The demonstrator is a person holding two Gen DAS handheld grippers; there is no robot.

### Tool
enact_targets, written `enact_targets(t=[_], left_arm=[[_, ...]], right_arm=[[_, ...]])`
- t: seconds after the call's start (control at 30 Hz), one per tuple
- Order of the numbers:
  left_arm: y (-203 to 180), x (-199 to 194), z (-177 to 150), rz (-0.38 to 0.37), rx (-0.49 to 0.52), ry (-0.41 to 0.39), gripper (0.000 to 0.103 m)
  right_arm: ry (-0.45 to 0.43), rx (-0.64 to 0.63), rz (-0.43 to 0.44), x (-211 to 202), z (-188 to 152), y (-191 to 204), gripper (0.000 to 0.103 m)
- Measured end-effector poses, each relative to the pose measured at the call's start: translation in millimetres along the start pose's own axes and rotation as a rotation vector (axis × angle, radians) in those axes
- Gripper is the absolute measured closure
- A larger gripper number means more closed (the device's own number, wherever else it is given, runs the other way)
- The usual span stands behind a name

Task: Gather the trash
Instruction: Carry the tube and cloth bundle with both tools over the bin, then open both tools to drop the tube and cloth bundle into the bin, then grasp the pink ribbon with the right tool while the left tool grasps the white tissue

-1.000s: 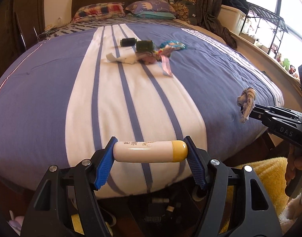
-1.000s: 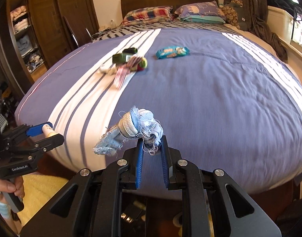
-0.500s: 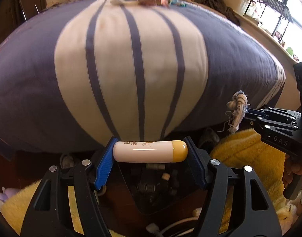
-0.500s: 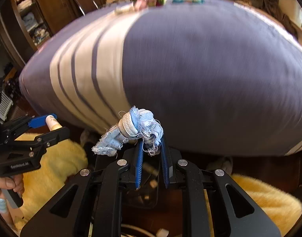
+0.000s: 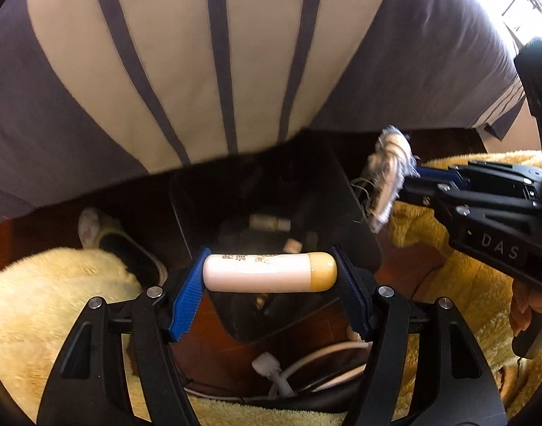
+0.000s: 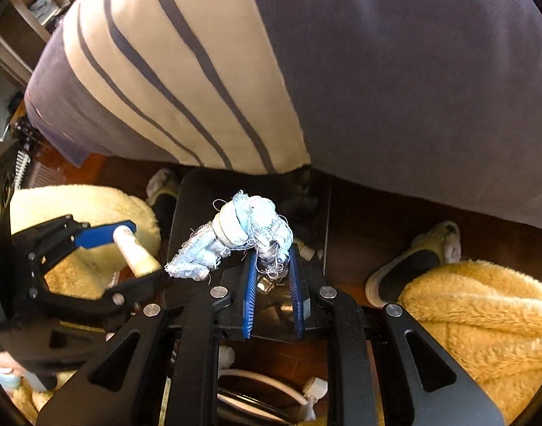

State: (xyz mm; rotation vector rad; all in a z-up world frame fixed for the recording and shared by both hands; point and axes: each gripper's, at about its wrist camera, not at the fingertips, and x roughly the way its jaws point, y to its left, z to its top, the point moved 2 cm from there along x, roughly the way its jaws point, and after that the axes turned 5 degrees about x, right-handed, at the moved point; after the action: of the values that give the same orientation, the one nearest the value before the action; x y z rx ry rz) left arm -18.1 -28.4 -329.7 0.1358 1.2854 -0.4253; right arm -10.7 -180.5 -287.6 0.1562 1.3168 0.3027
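Note:
My left gripper (image 5: 269, 273) is shut on a white tube with a yellow cap (image 5: 269, 272), held crosswise above a dark bin (image 5: 356, 220) on the floor by the bed. It also shows in the right wrist view (image 6: 134, 248). My right gripper (image 6: 272, 266) is shut on a frayed blue-and-white cloth wad (image 6: 242, 230), held over the same bin (image 6: 185, 213). In the left wrist view the wad (image 5: 388, 174) hangs at the bin's right rim. Some trash lies inside the bin.
The striped blue and white bedcover (image 5: 217, 53) hangs just behind the bin. Slippers (image 5: 104, 230) (image 6: 412, 266) lie on the wooden floor on both sides. Yellow fluffy fabric (image 6: 483, 301) is at the left and right. White cables (image 5: 299, 362) lie on the floor near me.
Both grippers have dropped from above the bed and tilted down to the floor by the bed's edge. The bin has come into view under them. Both still hold their items.

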Motion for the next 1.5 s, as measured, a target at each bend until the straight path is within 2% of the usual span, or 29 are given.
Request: enact_targets(t=[0.27, 0.3, 0.33, 0.37, 0.6, 0.7, 0.77, 0.93, 1.13, 1.3, 1.5], left_arm=[[9, 15, -3, -0.023, -0.022, 0.039, 0.039], [9, 16, -2, -0.024, -0.021, 0.042, 0.039], [10, 16, -2, -0.025, -0.022, 0.044, 0.038], [11, 17, -1, -0.026, -0.024, 0.044, 0.037], [15, 7, 3, 0.000, -0.030, 0.015, 0.019], [17, -3, 7, 0.017, -0.030, -0.010, 0.014], [18, -14, 11, 0.030, -0.026, -0.035, 0.013], [21, -47, 26, 0.052, -0.024, -0.116, 0.012], [29, -94, 52, 0.085, -0.028, -0.236, 0.012], [39, -128, 81, 0.123, -0.023, -0.321, 0.012], [52, -152, 124, 0.186, -0.010, -0.390, 0.011]], right_arm=[[0.028, 0.007, 0.028, 10, 1, -2, 0.081], [0.030, 0.005, 0.029, 11, 1, 0, 0.078], [0.031, 0.006, 0.030, 12, 1, 1, 0.069], [0.030, 0.009, 0.030, 12, 1, 0, 0.060], [-0.008, 0.036, 0.022, -1, 7, -6, 0.056], [-0.040, 0.041, 0.018, -13, 11, -8, 0.049], [-0.067, 0.042, 0.012, -23, 14, -8, 0.043], [-0.156, 0.042, 0.016, -59, 26, -8, 0.036], [-0.294, 0.048, 0.000, -112, 52, -17, 0.035], [-0.373, 0.038, -0.025, -143, 80, -23, 0.034], [-0.427, 0.007, -0.043, -153, 124, -21, 0.034]])
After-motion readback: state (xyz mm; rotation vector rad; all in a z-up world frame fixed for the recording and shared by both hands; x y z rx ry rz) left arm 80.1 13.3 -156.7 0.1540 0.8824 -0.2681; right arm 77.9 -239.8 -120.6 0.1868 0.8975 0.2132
